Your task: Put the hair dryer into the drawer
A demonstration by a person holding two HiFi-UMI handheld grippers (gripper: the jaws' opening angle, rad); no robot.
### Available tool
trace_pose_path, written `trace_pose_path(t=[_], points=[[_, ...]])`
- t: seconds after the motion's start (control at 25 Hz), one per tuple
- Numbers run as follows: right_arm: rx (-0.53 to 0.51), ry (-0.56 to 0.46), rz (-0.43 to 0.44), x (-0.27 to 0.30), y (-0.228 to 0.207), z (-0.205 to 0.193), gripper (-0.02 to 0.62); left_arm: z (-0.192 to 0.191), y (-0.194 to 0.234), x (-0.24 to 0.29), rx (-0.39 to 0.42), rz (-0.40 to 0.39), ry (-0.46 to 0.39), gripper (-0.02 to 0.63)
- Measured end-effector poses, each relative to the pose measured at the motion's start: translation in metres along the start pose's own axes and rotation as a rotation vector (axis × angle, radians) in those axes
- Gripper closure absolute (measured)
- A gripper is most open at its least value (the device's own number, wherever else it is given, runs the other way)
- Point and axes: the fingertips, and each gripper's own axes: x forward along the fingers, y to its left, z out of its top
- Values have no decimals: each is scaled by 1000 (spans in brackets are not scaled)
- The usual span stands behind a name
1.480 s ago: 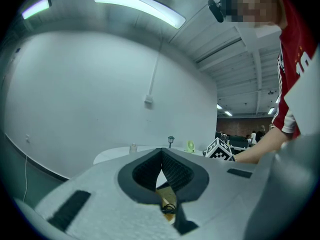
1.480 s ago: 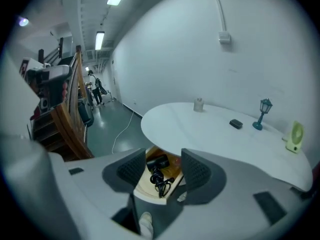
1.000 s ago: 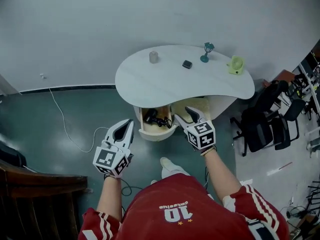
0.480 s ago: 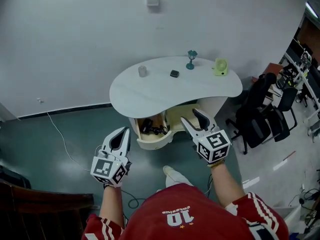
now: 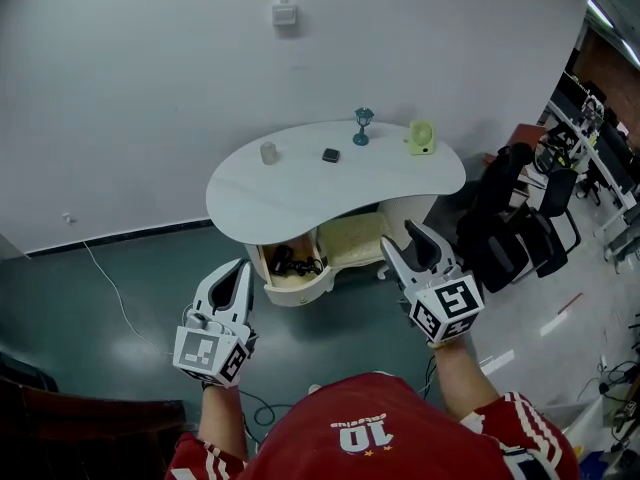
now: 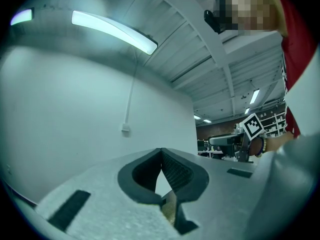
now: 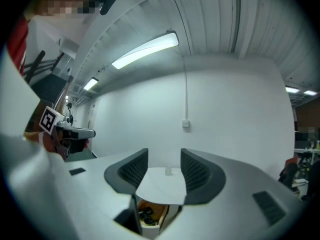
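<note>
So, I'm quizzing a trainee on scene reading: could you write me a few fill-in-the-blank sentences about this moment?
1. The hair dryer lies inside the ___ drawer.
2. The left gripper has its jaws ___, with nothing between them.
3. Counting the grey cup, ___ small things stand on the table.
Missing words: open; shut; four.

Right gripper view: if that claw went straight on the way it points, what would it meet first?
Probably the white table, framed between the jaws of the right claw, which have just been closing on nothing. Nothing nearer shows; it might instead pass over to the wall.
</note>
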Motion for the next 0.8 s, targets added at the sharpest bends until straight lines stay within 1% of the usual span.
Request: trace_pose_path(t=[0.12, 0.32, 0.48, 0.52, 0.72, 0.8], points=[[10, -28, -21, -14, -12, 9, 407, 12, -9, -1, 21, 12, -8, 600], [38, -54, -41, -39, -31, 15, 427, 22, -27, 3, -34, 44, -26, 600], [57, -61, -39, -61, -42, 16, 447, 31, -62, 10, 4, 26, -23, 600], [56, -64, -37, -65, -45, 17, 456, 32, -70, 12, 11, 18, -23, 600], [37, -78, -17, -88, -54, 18, 551, 38, -106, 15, 62, 4, -22, 600], [33, -81, -12, -95, -57, 18, 563, 40, -115, 15, 66, 11, -26, 600]])
